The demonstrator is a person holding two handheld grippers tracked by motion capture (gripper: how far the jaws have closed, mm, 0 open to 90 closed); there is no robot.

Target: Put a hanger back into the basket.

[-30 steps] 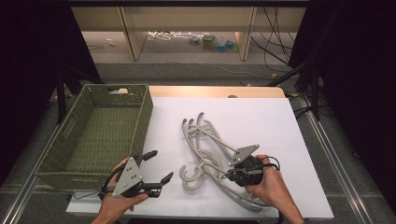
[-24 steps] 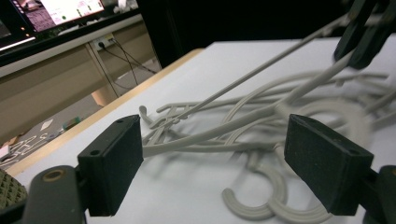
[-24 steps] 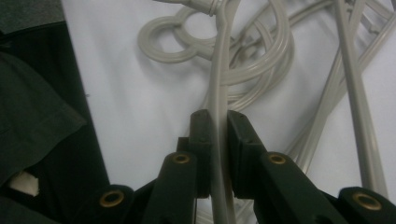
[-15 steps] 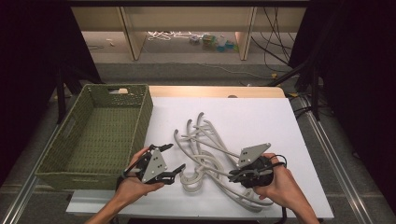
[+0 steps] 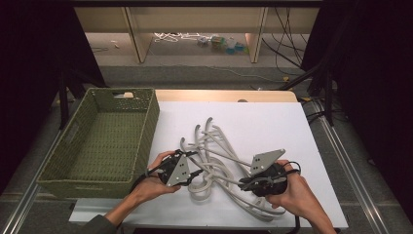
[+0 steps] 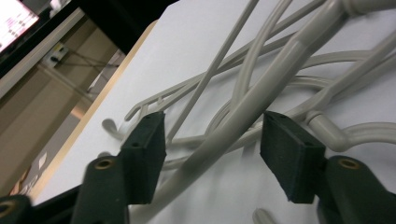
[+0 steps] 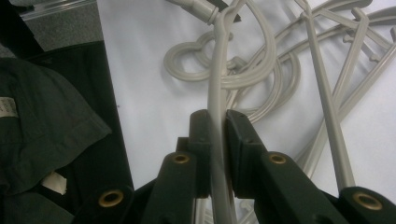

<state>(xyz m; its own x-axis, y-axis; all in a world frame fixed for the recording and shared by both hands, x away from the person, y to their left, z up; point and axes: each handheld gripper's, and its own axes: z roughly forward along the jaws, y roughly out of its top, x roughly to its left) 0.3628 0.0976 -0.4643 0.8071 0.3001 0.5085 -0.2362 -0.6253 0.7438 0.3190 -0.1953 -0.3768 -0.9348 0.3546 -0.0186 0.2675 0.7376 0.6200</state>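
- Grey plastic hangers (image 5: 219, 161) lie tangled at the worktop's (image 5: 272, 122) lower centre.
- Your left gripper (image 6: 212, 154) straddles one bar running lower left to upper right; its jaws, just closing, aren't yet touching.
- Your right gripper (image 7: 217, 135) pinches a hanger arm.

A flat white rectangular tabletop (image 5: 272, 122) with a pale wooden strip along its far edge carries two things. An empty olive-green woven rectangular basket (image 5: 104, 141) stands at its left side, partly overhanging the left edge. Just right of the basket, near the table's middle and front, a tangled heap of grey-beige plastic clothes hangers (image 5: 216, 156) lies on the white surface.
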